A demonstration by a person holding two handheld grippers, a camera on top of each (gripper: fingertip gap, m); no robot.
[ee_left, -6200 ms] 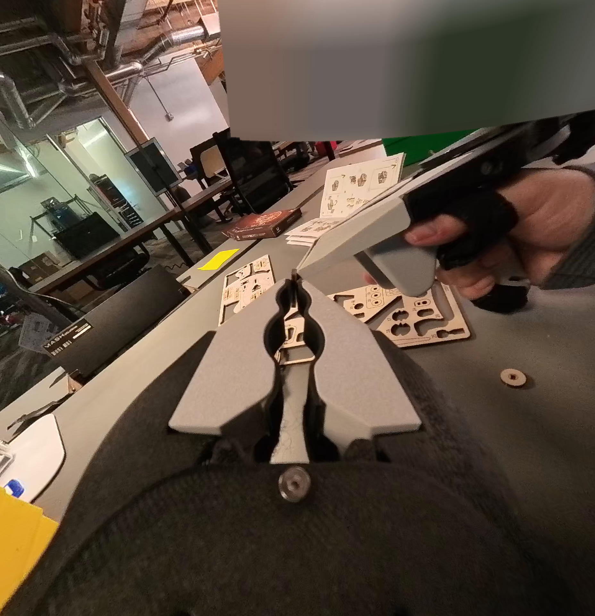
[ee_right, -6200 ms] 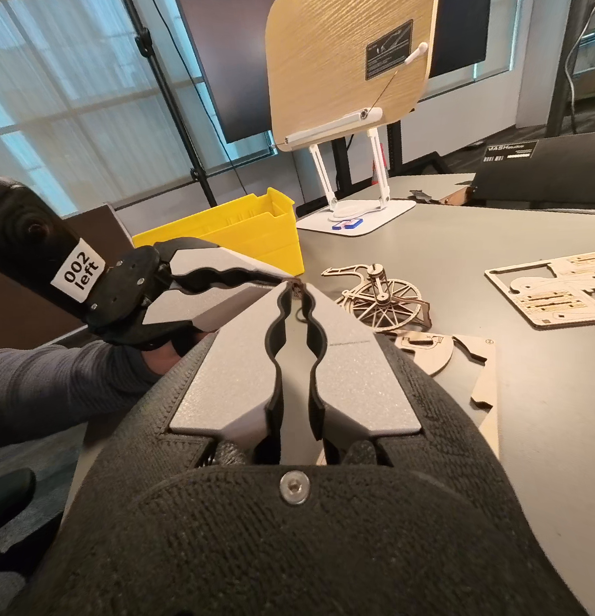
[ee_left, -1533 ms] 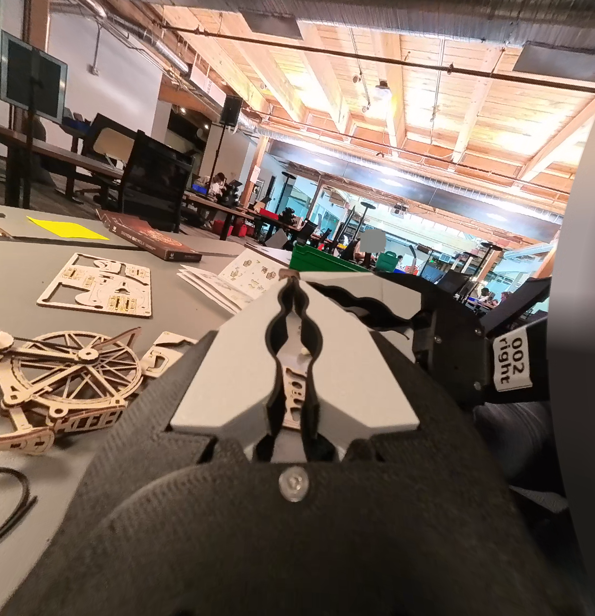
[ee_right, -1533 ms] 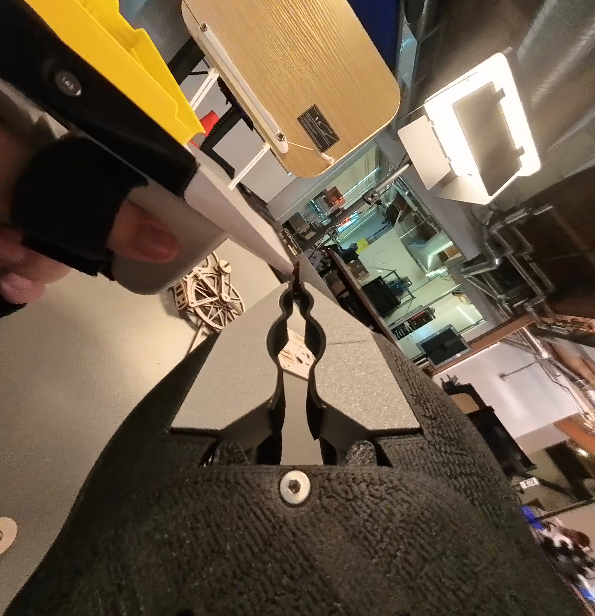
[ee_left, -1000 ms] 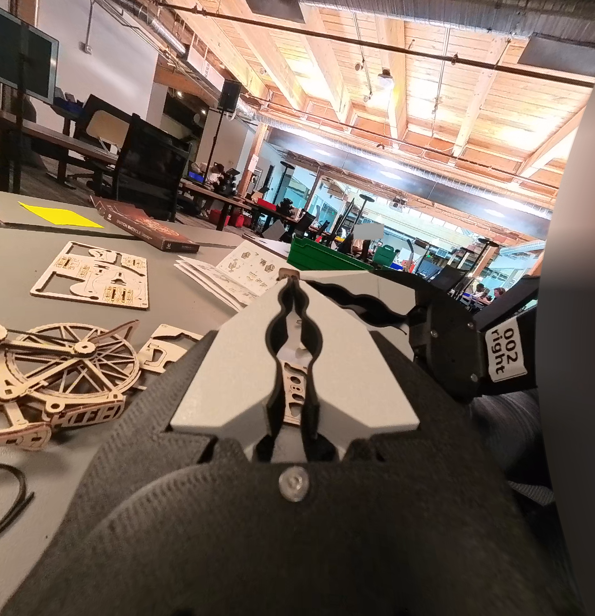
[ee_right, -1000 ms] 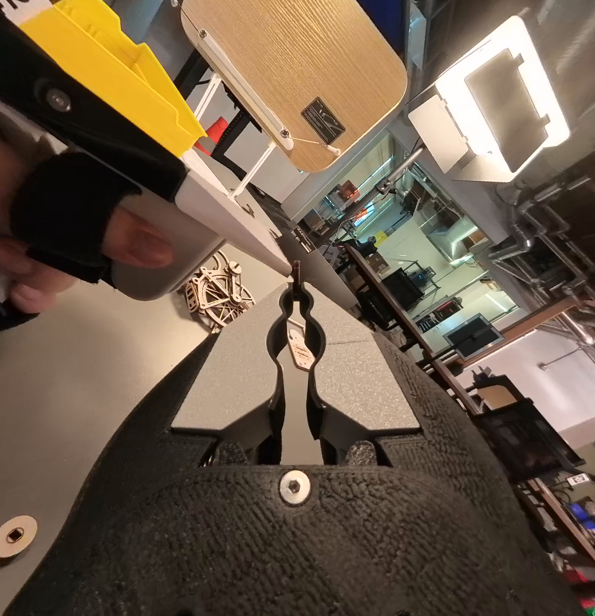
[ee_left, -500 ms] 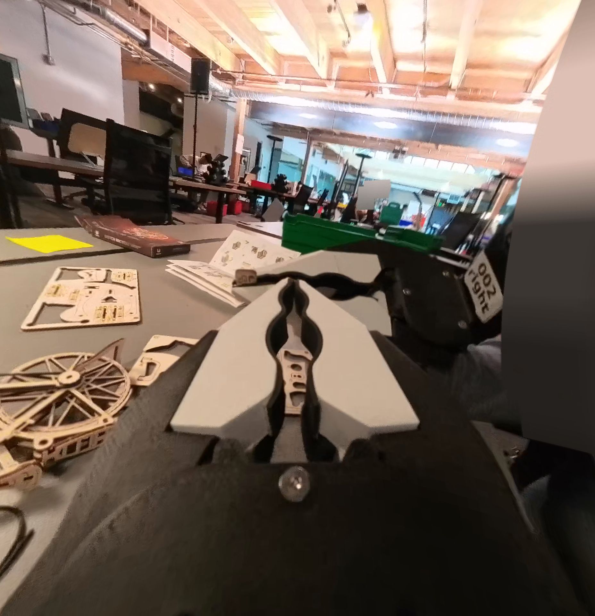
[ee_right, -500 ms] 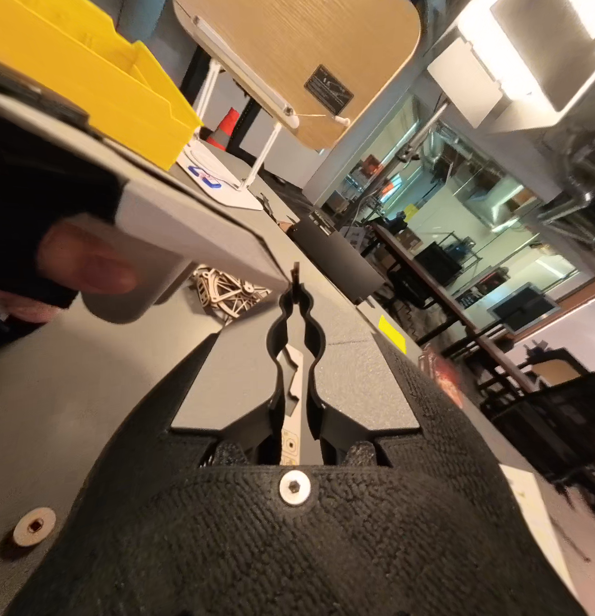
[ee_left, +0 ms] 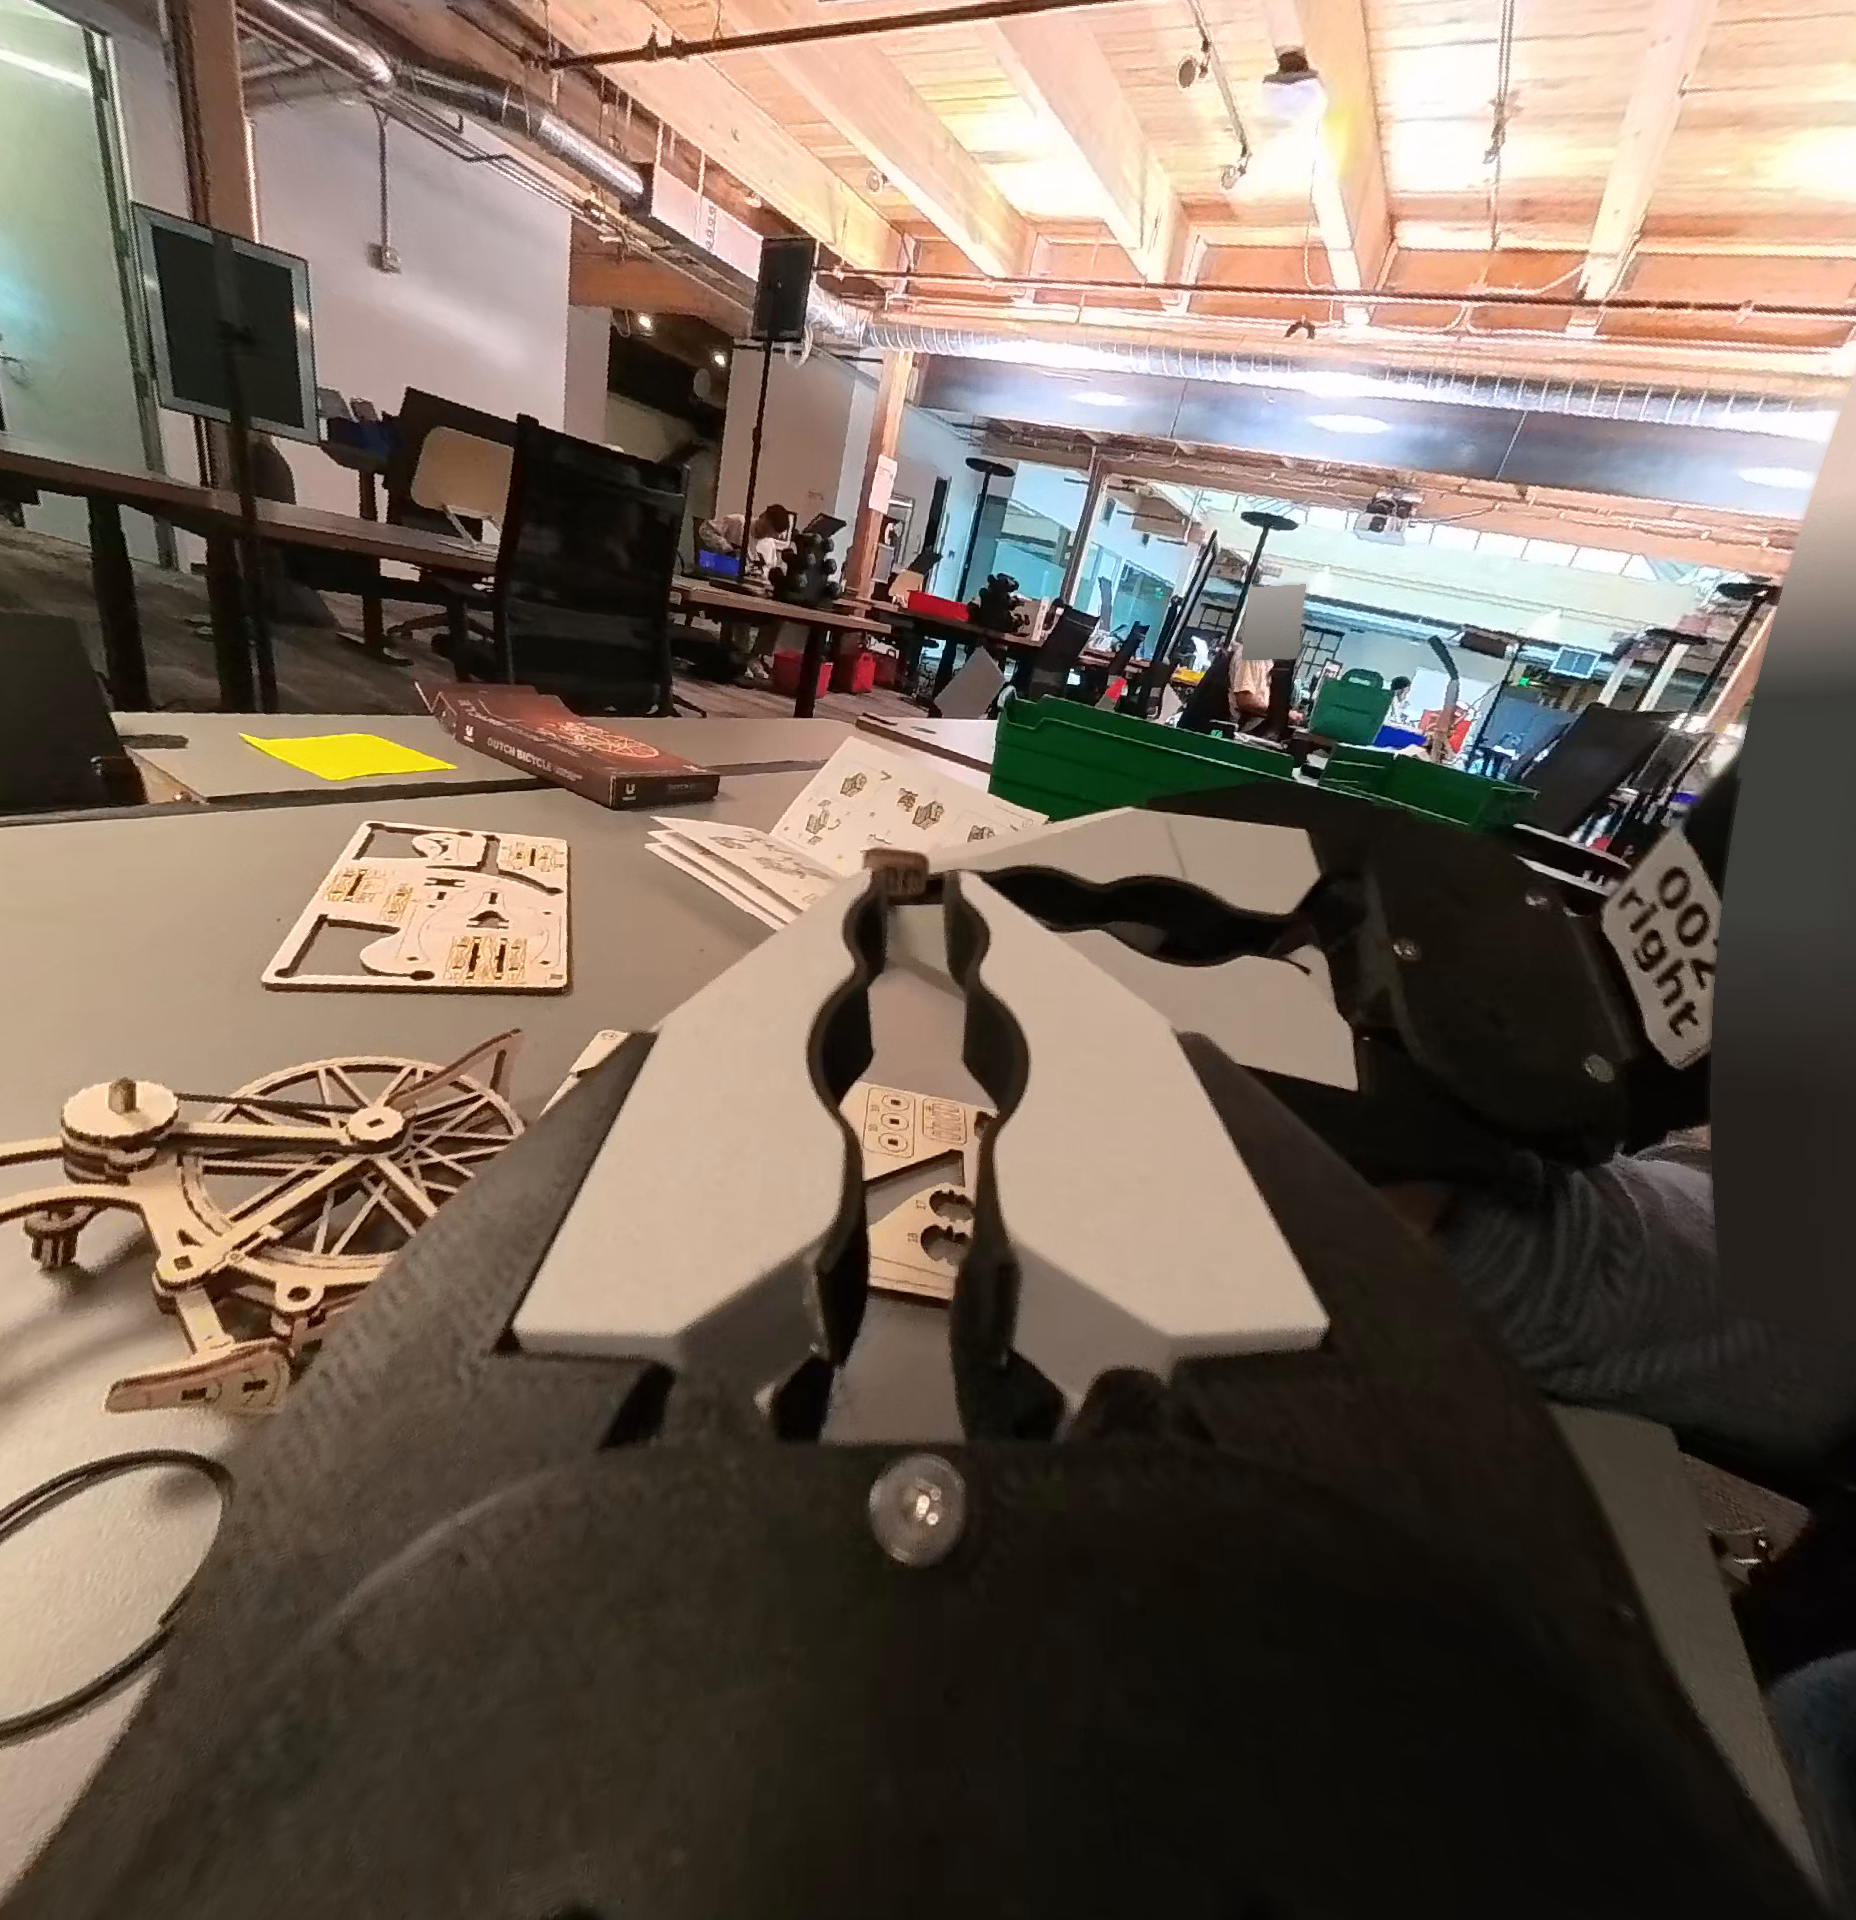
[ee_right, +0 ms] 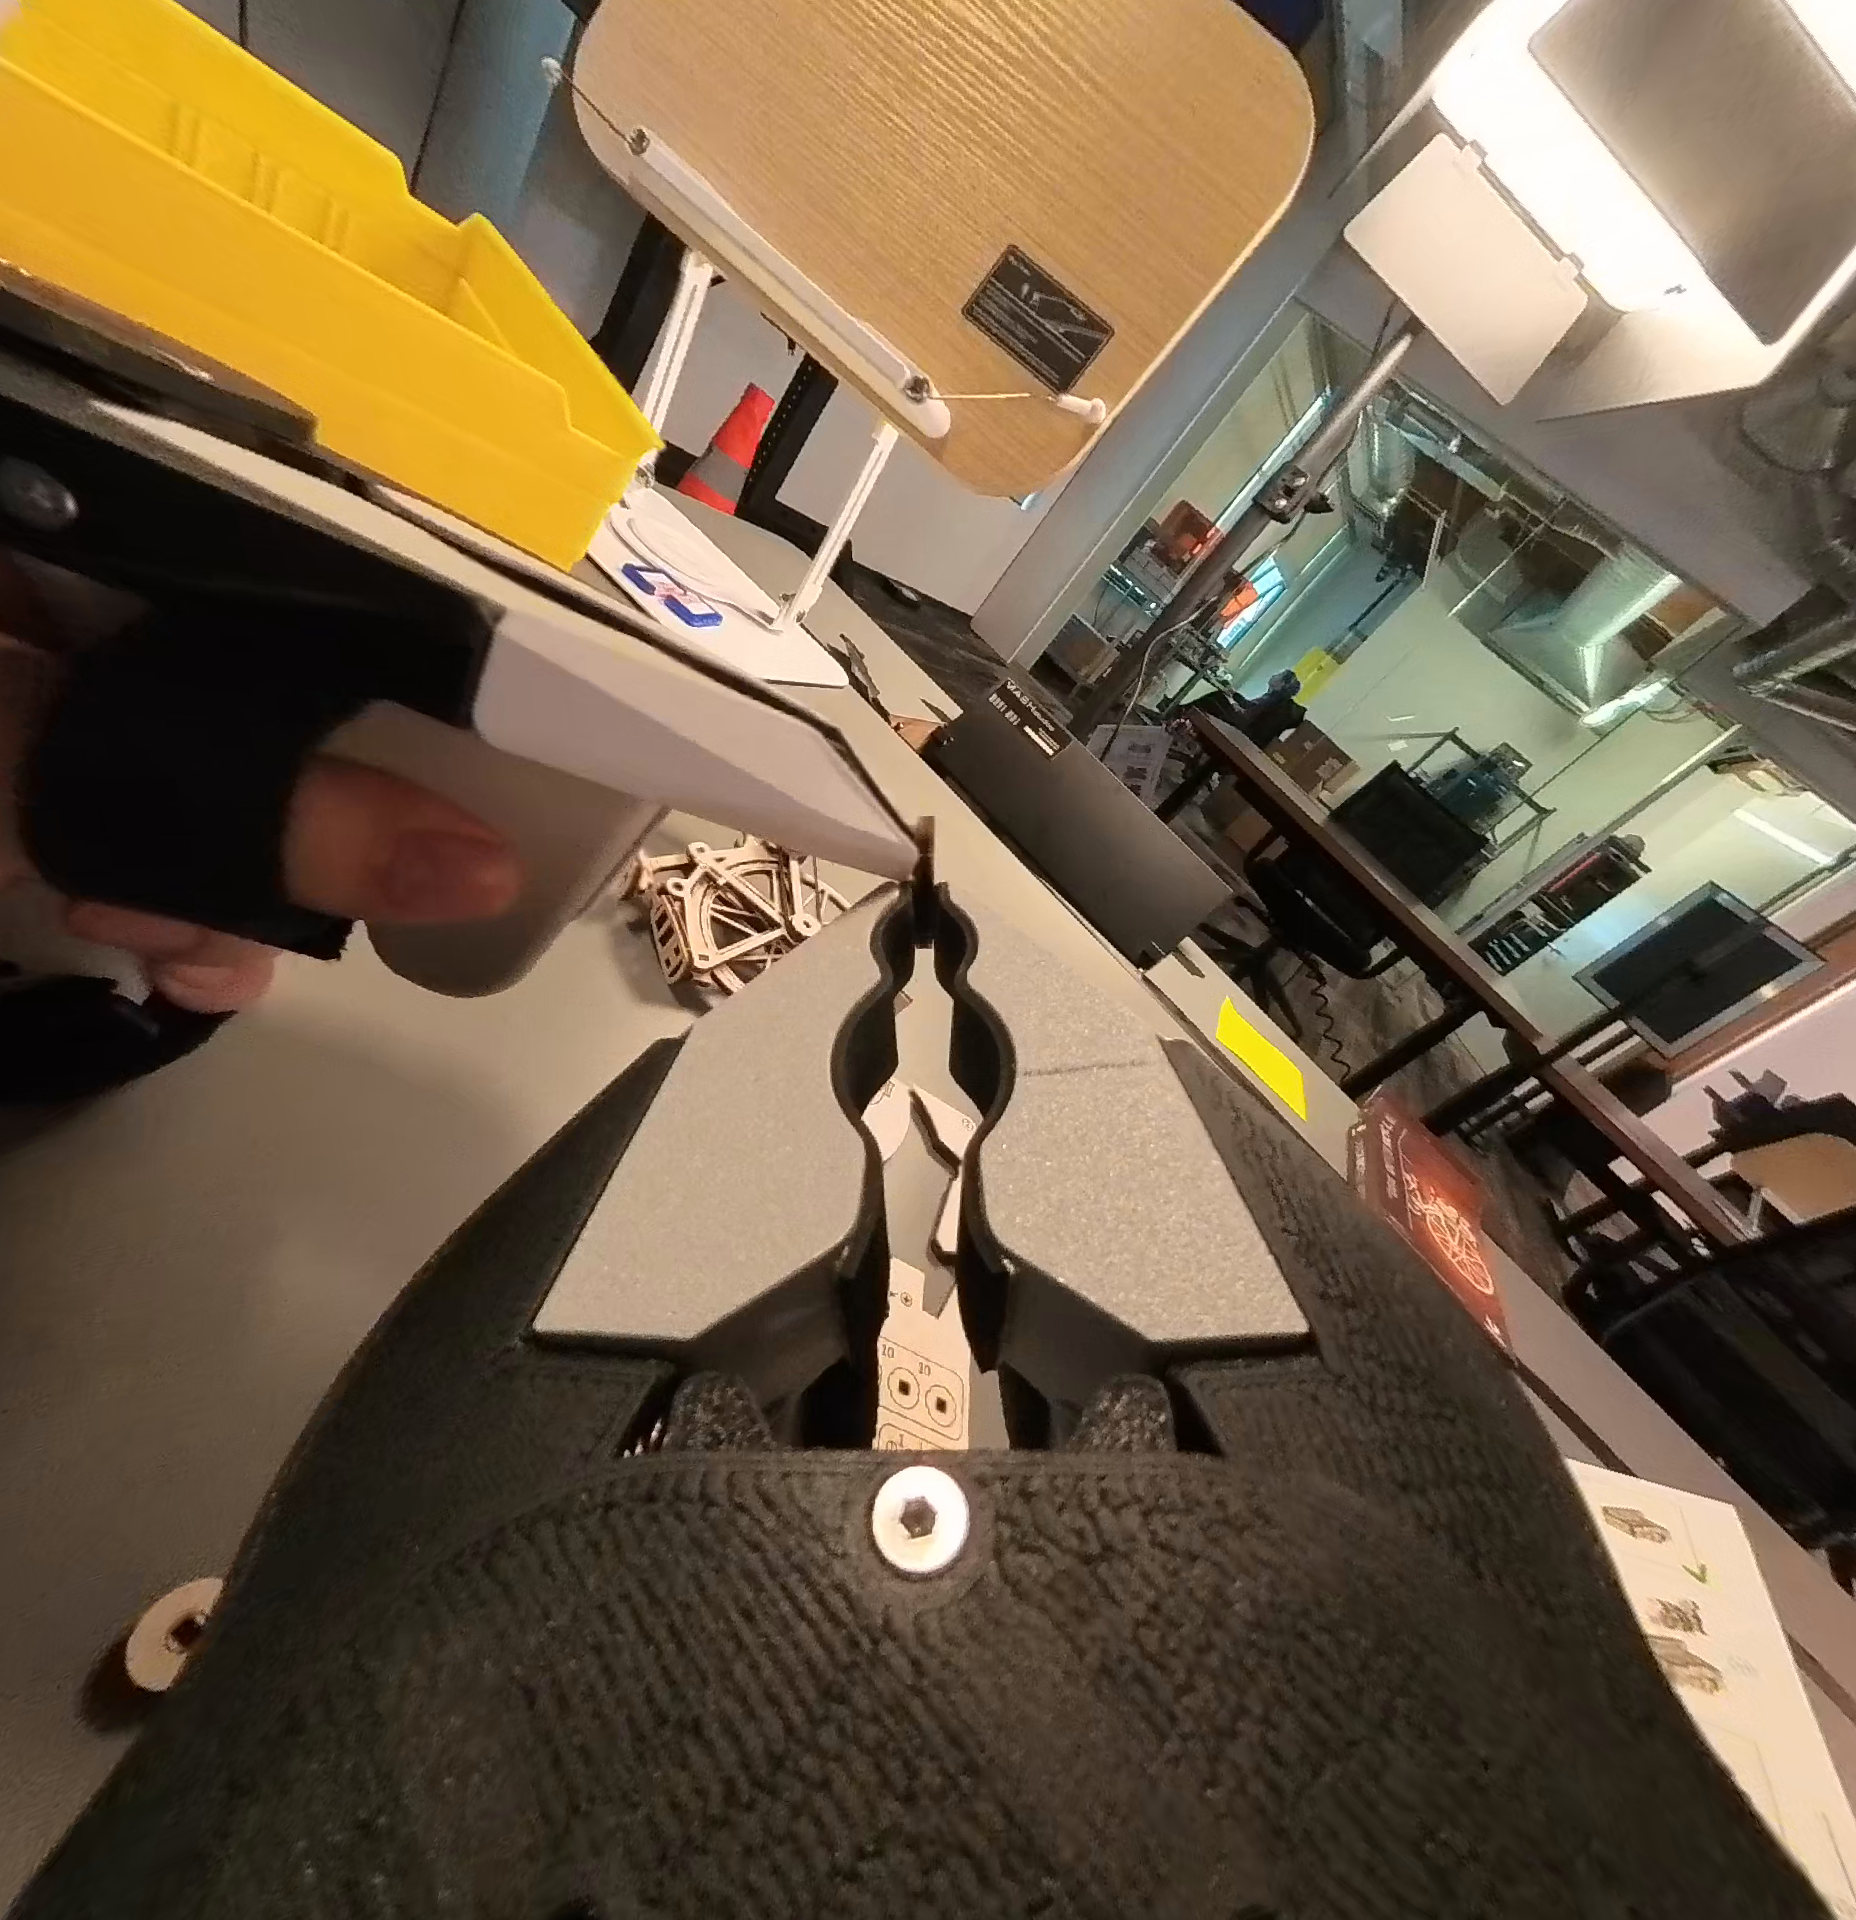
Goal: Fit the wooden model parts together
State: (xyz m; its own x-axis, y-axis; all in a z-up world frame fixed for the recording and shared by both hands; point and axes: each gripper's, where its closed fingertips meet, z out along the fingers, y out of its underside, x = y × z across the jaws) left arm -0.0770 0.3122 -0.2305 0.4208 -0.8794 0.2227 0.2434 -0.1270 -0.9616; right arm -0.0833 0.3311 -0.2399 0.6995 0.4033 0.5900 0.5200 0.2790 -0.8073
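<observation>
My left gripper (ee_left: 908,896) and right gripper (ee_right: 922,902) meet tip to tip above the table (ee_left: 124,935). Both are clamped together on one small wooden piece (ee_left: 893,871).

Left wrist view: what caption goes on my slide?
Two grippers meet on a small wooden piece above the wooden bicycle model.

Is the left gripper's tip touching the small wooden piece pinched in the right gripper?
Touching. The right wrist view shows the left gripper tip meeting the small wooden piece at the right gripper.

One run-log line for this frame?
phase: mid-air fitting | left gripper: shut on small wooden part | right gripper: shut on same part | bicycle model: on table, untouched
</observation>
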